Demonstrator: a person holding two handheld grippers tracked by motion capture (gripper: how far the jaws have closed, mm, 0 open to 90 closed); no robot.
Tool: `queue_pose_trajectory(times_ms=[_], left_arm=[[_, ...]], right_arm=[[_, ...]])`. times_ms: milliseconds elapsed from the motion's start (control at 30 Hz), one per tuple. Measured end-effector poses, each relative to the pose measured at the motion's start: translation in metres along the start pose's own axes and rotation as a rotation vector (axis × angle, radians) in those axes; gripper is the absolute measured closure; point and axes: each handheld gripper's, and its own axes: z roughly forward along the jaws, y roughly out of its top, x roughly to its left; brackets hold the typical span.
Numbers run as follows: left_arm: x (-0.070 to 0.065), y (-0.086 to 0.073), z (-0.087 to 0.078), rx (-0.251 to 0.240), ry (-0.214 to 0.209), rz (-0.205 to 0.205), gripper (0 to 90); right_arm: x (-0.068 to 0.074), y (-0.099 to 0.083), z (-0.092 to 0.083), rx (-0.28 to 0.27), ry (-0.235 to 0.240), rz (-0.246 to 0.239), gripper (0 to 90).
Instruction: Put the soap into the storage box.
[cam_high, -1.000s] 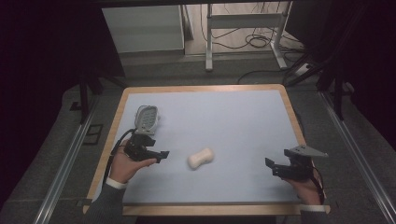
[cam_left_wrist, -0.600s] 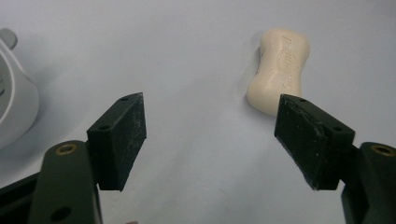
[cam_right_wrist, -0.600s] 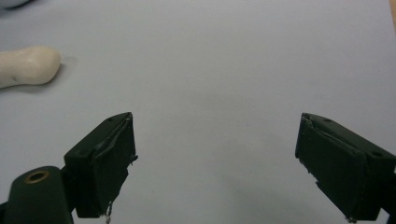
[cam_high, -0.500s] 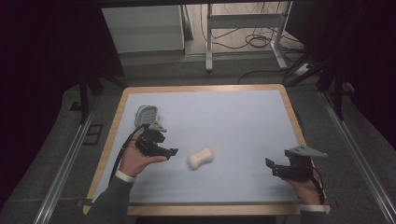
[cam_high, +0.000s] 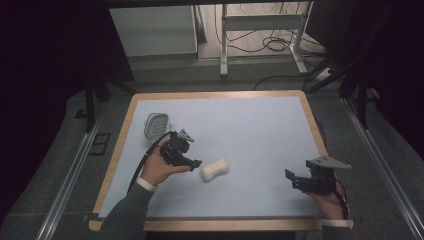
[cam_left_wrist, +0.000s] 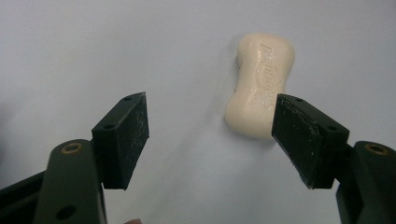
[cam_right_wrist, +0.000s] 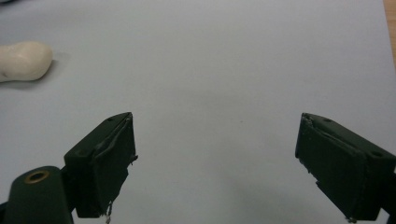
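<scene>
Lying on the pale blue table surface (cam_high: 260, 145) just ahead of the left gripper (cam_high: 192, 162), the cream, waisted bar of soap (cam_high: 215, 169) is sitting nearer that gripper's right jaw than its left, with its long axis running roughly along the jaw direction in the left gripper view (cam_left_wrist: 260, 86). Both jaws of the left gripper are standing wide apart and holding nothing. The right gripper (cam_high: 295, 181), likewise spread and empty, is resting well apart from the soap, so the left hand (cam_high: 159, 169) is judged the nearer one for a grasp.
</scene>
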Motion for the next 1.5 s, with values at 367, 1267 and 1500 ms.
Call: queue_pose_trajectory(times_ms=[367,1267,1500], left_arm=[[-0.012,0.016,0.016,0.035,-0.024,0.034,26.6],[-0.035,0.035,0.057,0.153,-0.042,0.13,26.8],[-0.033,0.037,0.068,0.19,-0.034,0.138,27.9]], right_arm=[[-0.002,-0.002,0.002,0.014,-0.015,0.011,11.9],[-0.005,-0.004,0.002,0.03,-0.023,0.02,11.9],[-0.006,-0.004,0.003,0.036,-0.025,0.027,11.9]])
